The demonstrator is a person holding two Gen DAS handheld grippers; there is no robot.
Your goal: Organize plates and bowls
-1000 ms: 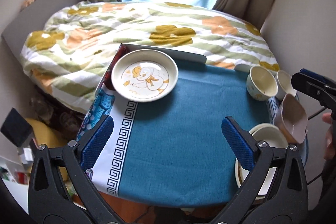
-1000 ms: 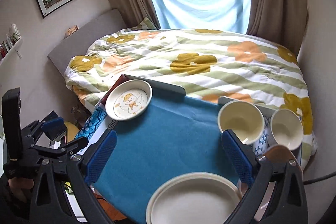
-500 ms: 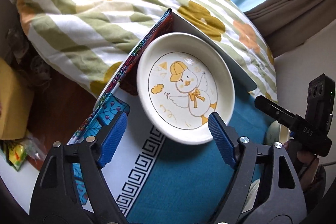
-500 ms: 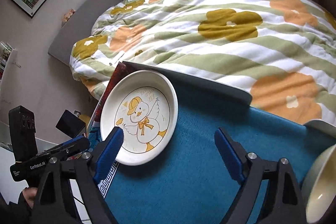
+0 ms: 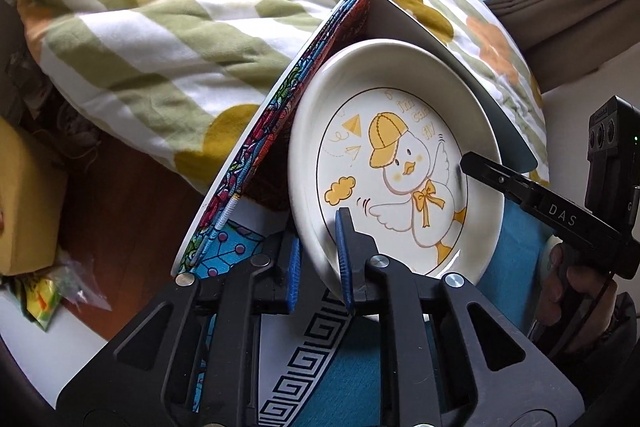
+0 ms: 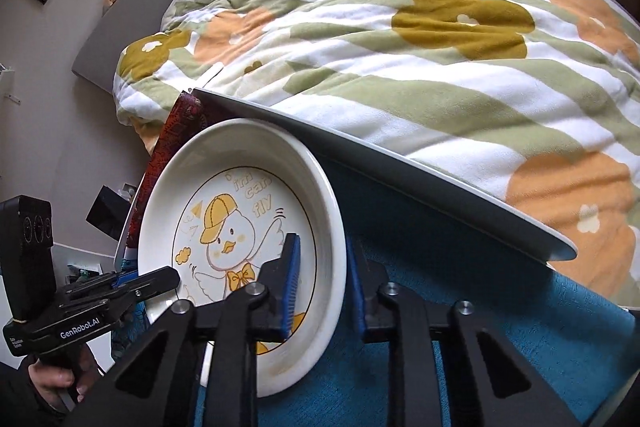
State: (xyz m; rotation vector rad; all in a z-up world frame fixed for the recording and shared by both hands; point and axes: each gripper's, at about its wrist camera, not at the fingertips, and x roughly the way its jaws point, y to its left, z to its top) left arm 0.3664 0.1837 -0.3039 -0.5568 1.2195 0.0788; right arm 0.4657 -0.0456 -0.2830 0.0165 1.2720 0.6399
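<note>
white plate [image 5: 400, 163] with yellow duck, teal cloth [image 6: 500, 327], green-striped floral duvet [image 6: 400, 39]

Both grippers, left [image 5: 318, 259] and right [image 6: 322, 287], now clamped on the duck plate [image 5: 400, 163] (open before).

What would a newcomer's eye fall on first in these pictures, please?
First, the white plate with a yellow-capped duck, lying at the far left corner of the blue tablecloth. The left gripper pinches its near-left rim, and the right gripper clamps the opposite rim, one blue-padded finger inside and one outside. Behind the table spreads a striped quilt with ochre and orange flowers.
</note>
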